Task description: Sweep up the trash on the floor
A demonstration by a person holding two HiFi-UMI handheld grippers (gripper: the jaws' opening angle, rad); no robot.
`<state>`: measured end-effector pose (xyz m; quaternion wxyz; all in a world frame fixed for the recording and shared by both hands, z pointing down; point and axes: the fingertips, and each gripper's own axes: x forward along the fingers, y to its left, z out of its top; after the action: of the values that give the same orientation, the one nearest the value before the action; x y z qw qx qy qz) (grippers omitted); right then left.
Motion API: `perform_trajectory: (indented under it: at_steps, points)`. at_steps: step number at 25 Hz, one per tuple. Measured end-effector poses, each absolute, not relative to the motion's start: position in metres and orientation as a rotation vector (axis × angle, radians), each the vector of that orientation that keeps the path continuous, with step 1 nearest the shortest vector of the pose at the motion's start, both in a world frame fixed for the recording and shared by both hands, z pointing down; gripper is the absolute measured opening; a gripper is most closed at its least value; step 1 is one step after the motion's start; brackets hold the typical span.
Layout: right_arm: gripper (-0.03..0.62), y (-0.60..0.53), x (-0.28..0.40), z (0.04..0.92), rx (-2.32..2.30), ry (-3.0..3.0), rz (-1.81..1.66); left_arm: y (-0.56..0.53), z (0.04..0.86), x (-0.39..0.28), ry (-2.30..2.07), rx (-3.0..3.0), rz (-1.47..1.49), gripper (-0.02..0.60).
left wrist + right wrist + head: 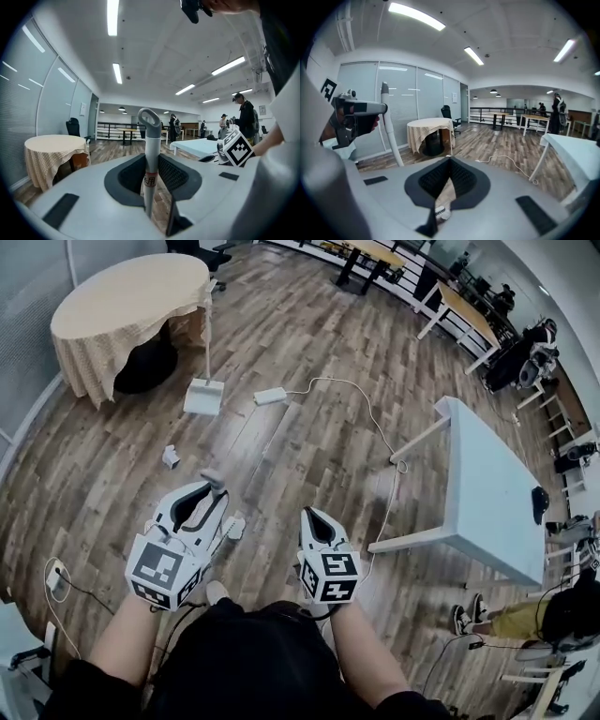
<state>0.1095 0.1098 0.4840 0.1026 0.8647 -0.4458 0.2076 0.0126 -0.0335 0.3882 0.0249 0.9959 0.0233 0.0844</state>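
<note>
Checking in from the remote seat. My left gripper (208, 495) has its jaws clamped on the broom handle (215, 482). In the left gripper view the pole (148, 140) stands upright, pinched right between the two pads, and its grey loop top pokes up above them. The right gripper (313, 515) is just beside it, a little to the right, and isn't carrying anything. In its own view the jaw tips are pressed together (449, 160), with only floor showing in the gap lower down. There's also a small white thing down there that I can't identify.

The trash is one crumpled scrap (171, 457) lying on the wooden floor (281, 456), ahead of the left gripper and slightly to its left. The white dustpan (203, 396) sits further out on the floor with its long handle sticking up, near the round table with the tan cloth (131, 306). A white power strip (270, 396) lies just right of the dustpan, and its cable trails off toward the white table (487, 488) on the right.
</note>
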Motion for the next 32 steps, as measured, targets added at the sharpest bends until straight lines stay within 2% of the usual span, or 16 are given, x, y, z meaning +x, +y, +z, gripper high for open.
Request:
perform_trajectory:
  at_steps: [7, 15, 25, 32]
  points:
    - [0.012, 0.138, 0.129, 0.510, 2.548, -1.240, 0.729, -0.026, 0.411, 0.053, 0.108, 3.003, 0.312, 0.087]
    - [0.012, 0.174, 0.148, 0.516, 2.471, -1.265, 0.775, -0.012, 0.461, 0.087, -0.041, 2.929, 0.390, 0.087]
    - [0.012, 0.218, 0.166, 0.528, 2.435, -1.206, 0.824, -0.012, 0.535, 0.092, -0.242, 2.901, 0.575, 0.087]
    - [0.012, 0.210, 0.158, 0.538, 2.378, -1.246, 0.841, -0.058, 0.540, 0.069, -0.411, 2.923, 0.604, 0.087]
